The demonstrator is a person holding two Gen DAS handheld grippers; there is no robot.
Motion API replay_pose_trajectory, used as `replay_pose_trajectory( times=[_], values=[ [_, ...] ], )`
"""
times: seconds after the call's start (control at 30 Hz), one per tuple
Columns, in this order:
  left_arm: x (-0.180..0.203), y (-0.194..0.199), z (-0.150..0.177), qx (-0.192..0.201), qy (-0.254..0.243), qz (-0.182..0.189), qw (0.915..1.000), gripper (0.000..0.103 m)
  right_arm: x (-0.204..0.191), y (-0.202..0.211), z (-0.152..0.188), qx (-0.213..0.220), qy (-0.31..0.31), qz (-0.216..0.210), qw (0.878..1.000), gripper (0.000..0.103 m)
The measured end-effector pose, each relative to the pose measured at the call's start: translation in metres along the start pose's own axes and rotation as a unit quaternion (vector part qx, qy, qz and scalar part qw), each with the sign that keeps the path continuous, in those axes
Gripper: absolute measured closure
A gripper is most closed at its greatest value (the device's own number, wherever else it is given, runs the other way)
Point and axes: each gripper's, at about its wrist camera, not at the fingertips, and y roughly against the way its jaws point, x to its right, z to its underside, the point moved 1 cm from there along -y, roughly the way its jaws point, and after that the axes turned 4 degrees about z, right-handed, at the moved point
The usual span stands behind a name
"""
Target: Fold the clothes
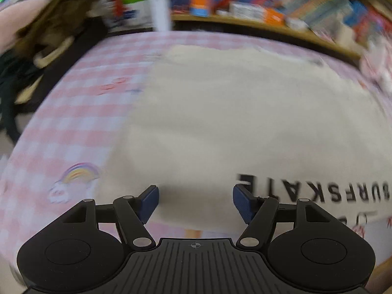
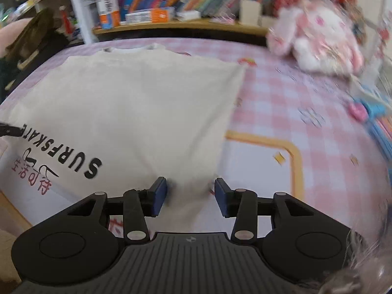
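A cream T-shirt (image 1: 232,112) with black "SURFSKATE" lettering lies flat on a pink checked sheet (image 1: 73,122). It also shows in the right wrist view (image 2: 137,103), collar at the far end. My left gripper (image 1: 196,199) is open over the shirt's near left hem, nothing between its blue pads. My right gripper (image 2: 191,196) is open over the shirt's near right corner, with cloth lying between the pads but not pinched. A tip of the left gripper (image 2: 9,130) shows at the left edge of the right wrist view.
A shelf of books and boxes (image 2: 171,5) runs along the far side. A pink and white plush toy (image 2: 316,39) lies at the far right. Dark bags and a brown garment (image 1: 49,31) hang off the far left. Small toys and books (image 2: 372,112) lie at the right.
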Motion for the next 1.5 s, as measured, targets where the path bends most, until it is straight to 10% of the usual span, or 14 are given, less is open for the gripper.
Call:
replay_pose_trajectory(
  times=[0.27, 0.5, 0.63, 0.83, 0.97, 1.13, 1.27, 1.5],
  values=[
    [-0.053, -0.001, 0.006, 0.008, 0.219, 0.046, 0.9745, 0.034, 0.037, 0.009, 0.010, -0.035, -0.169, -0.043, 0.984, 0.063],
    [-0.085, -0.003, 0.017, 0.041, 0.373, 0.089, 0.9224, 0.035, 0.040, -0.004, 0.013, -0.062, -0.250, -0.078, 0.963, 0.065],
    [-0.096, -0.001, 0.020, 0.049, 0.382, 0.083, 0.9189, 0.035, 0.026, -0.006, 0.009, -0.068, -0.192, -0.053, 0.978, 0.094],
    [-0.113, 0.000, 0.020, 0.051, 0.382, 0.088, 0.9185, 0.035, 0.006, 0.027, -0.007, 0.010, -0.118, -0.053, 0.992, 0.098],
    [-0.125, -0.003, 0.022, 0.053, 0.394, 0.110, 0.9110, 0.035, 0.000, 0.006, 0.003, -0.036, -0.097, 0.007, 0.995, 0.098],
    [-0.134, -0.005, 0.025, 0.042, 0.394, 0.139, 0.9076, 0.034, -0.011, -0.005, 0.008, -0.047, -0.096, 0.047, 0.993, 0.094],
    [-0.141, -0.008, 0.024, 0.033, 0.391, 0.160, 0.9057, 0.034, -0.025, 0.002, 0.005, -0.039, -0.086, 0.106, 0.990, 0.068],
    [-0.144, -0.014, 0.019, 0.017, 0.345, 0.192, 0.9185, 0.033, -0.064, 0.014, -0.002, -0.009, -0.064, 0.119, 0.991, 0.054]
  ],
)
